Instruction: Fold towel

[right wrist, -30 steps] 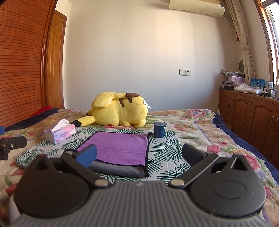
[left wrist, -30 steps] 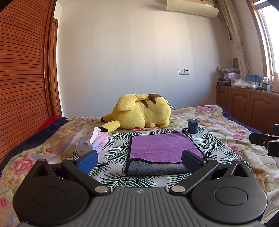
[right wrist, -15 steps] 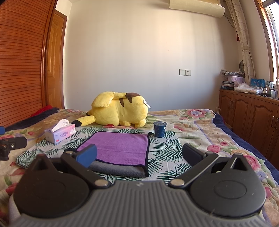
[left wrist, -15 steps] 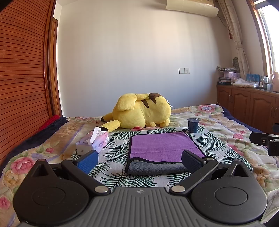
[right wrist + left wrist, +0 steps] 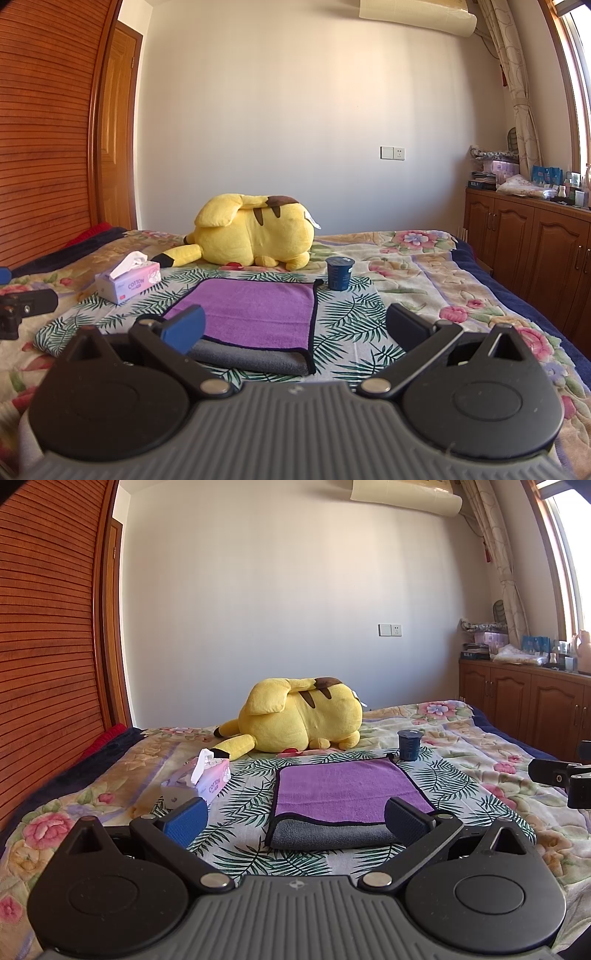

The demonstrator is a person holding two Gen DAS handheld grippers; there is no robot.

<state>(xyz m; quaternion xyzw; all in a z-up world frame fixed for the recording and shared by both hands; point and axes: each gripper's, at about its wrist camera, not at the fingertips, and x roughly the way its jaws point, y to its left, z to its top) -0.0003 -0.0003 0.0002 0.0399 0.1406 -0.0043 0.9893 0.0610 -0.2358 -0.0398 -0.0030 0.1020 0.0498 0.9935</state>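
Note:
A towel (image 5: 343, 794), purple on top with a grey underside and dark trim, lies folded flat on a leaf-print cloth on the bed; it also shows in the right wrist view (image 5: 258, 314). My left gripper (image 5: 295, 818) is open and empty, held just short of the towel's near folded edge. My right gripper (image 5: 295, 328) is open and empty, near the towel's near right corner. Each gripper shows at the edge of the other's view.
A yellow plush toy (image 5: 299, 720) lies behind the towel. A blue cup (image 5: 409, 745) stands at the towel's far right corner. A tissue box (image 5: 201, 784) sits to the left. Wooden cabinets (image 5: 535, 243) line the right wall, a wooden wardrobe the left.

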